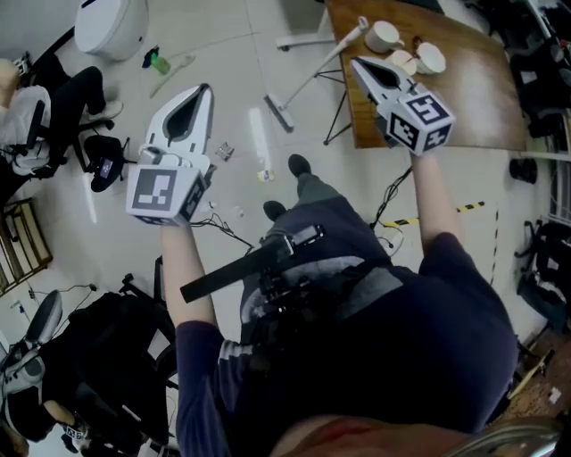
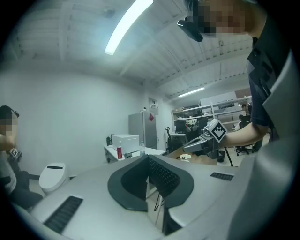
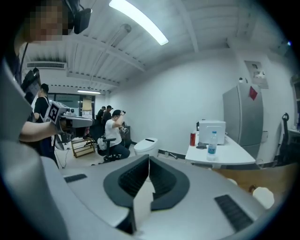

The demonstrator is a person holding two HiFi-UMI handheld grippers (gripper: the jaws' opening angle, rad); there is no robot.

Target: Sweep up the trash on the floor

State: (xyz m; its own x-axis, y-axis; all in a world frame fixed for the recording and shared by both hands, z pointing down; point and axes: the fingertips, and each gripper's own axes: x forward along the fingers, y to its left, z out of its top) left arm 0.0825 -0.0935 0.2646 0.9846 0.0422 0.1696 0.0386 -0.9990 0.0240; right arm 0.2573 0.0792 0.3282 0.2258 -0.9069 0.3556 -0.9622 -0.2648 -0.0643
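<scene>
In the head view, small scraps of trash (image 1: 223, 152) lie on the pale floor, with another bit (image 1: 265, 175) near the person's shoe. A broom (image 1: 279, 113) rests on the floor, its long handle leaning up toward the wooden table (image 1: 464, 107). My left gripper (image 1: 207, 87) is held out above the floor over the scraps, shut and empty. My right gripper (image 1: 354, 61) hovers by the table's near-left corner, close to the broom handle, jaws together with nothing between them. The left gripper view shows its jaws (image 2: 148, 158) closed; the right gripper view shows the same (image 3: 148, 157).
Cups (image 1: 384, 36) stand on the wooden table. A white bin (image 1: 111, 25) and a green bottle (image 1: 159, 62) sit at the far left. A seated person (image 1: 31, 116) is at the left edge. Cables (image 1: 393, 192) run across the floor. A black chair (image 1: 116, 348) stands beside me.
</scene>
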